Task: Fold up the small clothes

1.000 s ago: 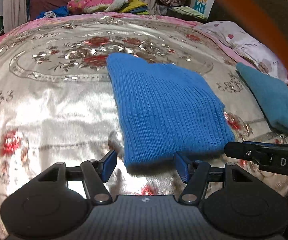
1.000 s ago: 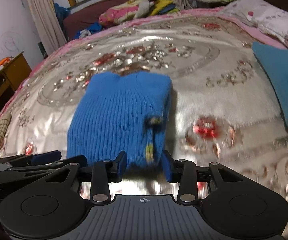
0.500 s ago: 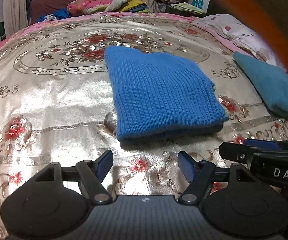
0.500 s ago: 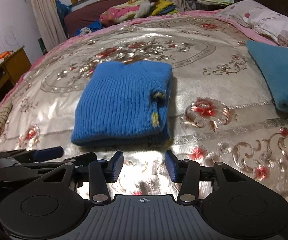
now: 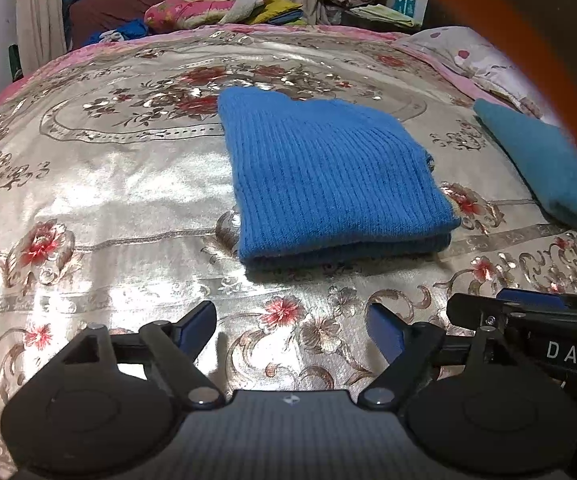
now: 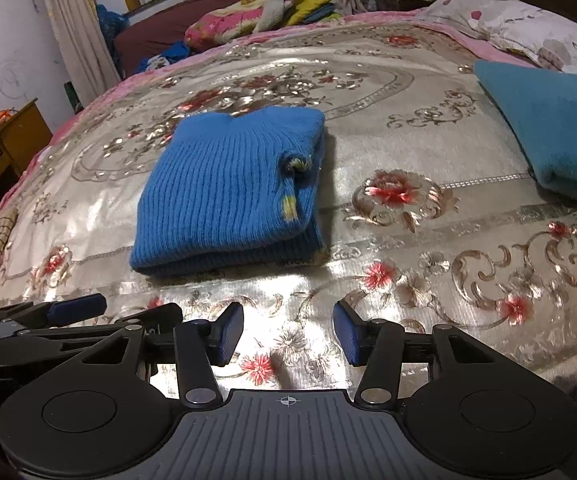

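Note:
A blue ribbed knit garment (image 5: 328,184) (image 6: 228,196) lies folded into a flat rectangle on the shiny floral bedspread (image 5: 108,184). A small yellow-and-white patch shows on its right fold in the right wrist view. My left gripper (image 5: 292,328) hovers just in front of the garment's near edge, its jaws opening with nothing between them. My right gripper (image 6: 288,334) sits beside it, a little before the garment, its jaws opening too and empty. Part of the right gripper (image 5: 528,320) shows at the right of the left wrist view, and part of the left gripper (image 6: 76,310) at the left of the right wrist view.
A folded teal cloth (image 5: 540,164) (image 6: 556,128) lies to the right on the bedspread. A spotted pillow (image 6: 536,24) is behind it. Piled bedding and clothes (image 5: 208,8) line the far headboard. A wooden cabinet (image 6: 4,148) stands at the left of the bed.
Both grippers have let go of the blue garment's near edge, opened wider and drawn back toward me. The garment now rests folded on the bedspread.

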The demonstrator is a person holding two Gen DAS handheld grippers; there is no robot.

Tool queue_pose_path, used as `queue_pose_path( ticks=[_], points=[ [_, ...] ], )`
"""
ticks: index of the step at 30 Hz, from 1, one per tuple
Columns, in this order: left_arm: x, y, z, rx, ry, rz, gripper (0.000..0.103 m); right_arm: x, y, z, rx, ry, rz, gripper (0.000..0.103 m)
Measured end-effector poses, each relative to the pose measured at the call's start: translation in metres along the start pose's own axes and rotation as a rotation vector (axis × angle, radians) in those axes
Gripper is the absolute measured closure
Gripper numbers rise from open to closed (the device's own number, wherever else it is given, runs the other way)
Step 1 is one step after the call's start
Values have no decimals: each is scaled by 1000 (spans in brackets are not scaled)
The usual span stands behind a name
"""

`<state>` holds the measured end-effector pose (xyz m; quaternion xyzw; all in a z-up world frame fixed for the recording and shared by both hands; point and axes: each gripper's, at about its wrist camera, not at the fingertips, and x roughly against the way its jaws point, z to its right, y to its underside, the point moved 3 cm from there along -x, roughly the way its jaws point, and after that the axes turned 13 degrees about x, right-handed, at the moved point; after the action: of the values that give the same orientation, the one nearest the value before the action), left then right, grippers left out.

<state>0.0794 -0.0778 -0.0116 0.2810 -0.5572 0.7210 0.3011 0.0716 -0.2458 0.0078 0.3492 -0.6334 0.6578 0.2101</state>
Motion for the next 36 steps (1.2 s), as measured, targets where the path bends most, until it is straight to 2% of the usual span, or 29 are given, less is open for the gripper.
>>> queue_pose_path(
  ticks=[18,30,36],
  points=[
    [1,6,-3,-4,-37,11,8,-2,10,-2,-1,17,-10,53],
    [5,10,2,-54,-73,31,8,-2,16,-2,1,21,-20,53],
    [5,11,2,-47,-73,32,8,-3,19,-1,-8,18,-23,53]
  ],
)
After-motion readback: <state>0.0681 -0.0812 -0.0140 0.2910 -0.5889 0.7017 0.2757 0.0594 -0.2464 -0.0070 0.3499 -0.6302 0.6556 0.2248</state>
